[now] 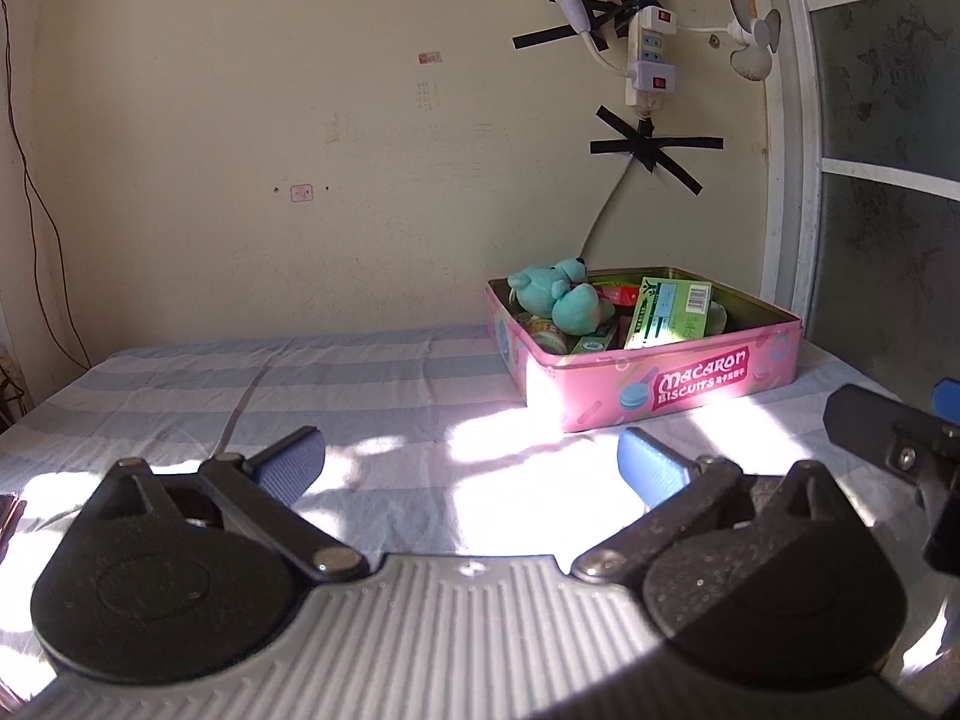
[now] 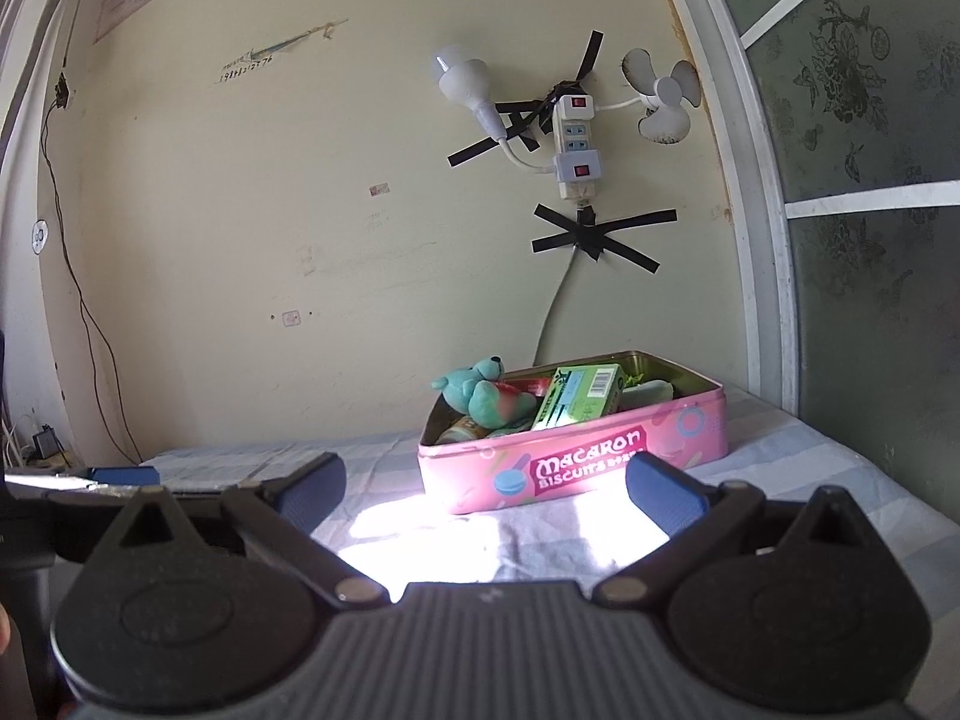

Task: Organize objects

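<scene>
The left gripper is spread wide, its two blue-padded fingers well apart with nothing between them; it hangs above the striped bedsheet, over a patch of bright sunlight. The right gripper is likewise spread wide and holds nothing; its fingers frame the near wall of the pink biscuit tin, without touching it as far as the view shows. Part of the right gripper's black body appears at the right edge of the left wrist view; part of the left gripper, with a blue pad, appears at the left edge of the right wrist view.

The tin, lettered "Macaron Biscuits", sits lidless on the bedsheet near the wall, toward the right side of the bed beside the window frame. Contents of the tin: a teal plush toy lying at the left end, rising above the rim; a green carton with a barcode leaning tilted at the centre; a red packet behind the two; a small can low under the plush toy; further items are too hidden to identify.

On the wall above the tin: a white power strip fixed with black tape; a bulb in a socket to its left; a small white fan to its right; a grey cable runs from the strip down behind the tin.
</scene>
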The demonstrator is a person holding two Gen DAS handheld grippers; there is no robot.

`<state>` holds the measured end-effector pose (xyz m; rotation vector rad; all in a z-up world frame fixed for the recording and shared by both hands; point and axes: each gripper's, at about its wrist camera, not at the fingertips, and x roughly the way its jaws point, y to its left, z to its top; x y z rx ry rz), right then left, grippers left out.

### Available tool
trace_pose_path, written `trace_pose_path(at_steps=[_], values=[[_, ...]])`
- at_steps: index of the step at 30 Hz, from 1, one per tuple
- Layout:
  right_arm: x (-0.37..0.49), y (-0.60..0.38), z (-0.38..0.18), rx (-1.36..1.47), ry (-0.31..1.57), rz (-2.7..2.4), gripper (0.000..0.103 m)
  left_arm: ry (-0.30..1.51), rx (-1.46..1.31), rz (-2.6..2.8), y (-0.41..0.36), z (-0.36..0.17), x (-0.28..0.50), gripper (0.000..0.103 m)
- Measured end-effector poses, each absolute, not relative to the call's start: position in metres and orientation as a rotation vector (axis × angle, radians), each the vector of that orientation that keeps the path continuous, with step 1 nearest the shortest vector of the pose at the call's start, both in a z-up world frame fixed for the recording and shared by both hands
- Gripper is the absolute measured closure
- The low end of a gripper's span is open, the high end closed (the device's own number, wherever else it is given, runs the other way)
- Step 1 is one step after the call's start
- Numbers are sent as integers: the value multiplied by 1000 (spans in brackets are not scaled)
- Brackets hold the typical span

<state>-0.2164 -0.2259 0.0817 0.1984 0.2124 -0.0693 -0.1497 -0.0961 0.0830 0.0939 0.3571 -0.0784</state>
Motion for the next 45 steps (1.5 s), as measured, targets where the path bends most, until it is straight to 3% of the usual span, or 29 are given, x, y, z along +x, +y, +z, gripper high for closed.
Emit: trace_pose_path(at_steps=[45], values=[[-211,-219,74,194,246,-67,0,448,122,-42,-96,78,-149,0]])
